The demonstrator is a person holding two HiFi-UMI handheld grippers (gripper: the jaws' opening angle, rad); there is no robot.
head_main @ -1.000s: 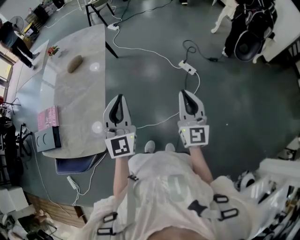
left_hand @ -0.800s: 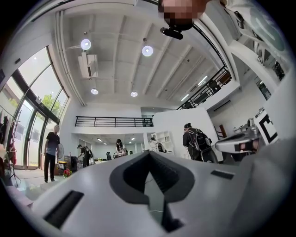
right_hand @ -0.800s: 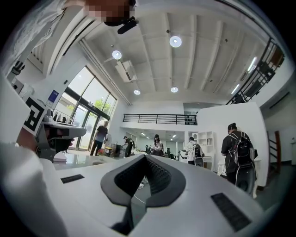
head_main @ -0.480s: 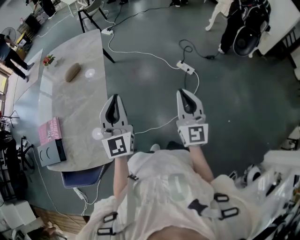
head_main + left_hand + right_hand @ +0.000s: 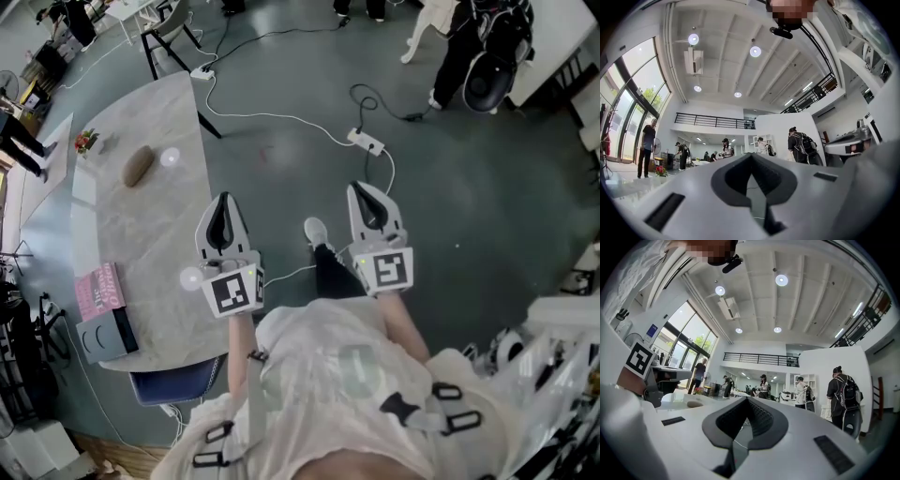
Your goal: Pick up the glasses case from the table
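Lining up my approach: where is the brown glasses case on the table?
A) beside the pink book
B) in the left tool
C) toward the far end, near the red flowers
C: the brown glasses case lies toward the far end of the table, near the red flowers, well apart from the pink book.

The glasses case [image 5: 139,166] is a brown, rounded oval, too small from here to show any seam. It lies flat on the pale marble bench [image 5: 159,234] toward its far end, angled a little across the bench's length.
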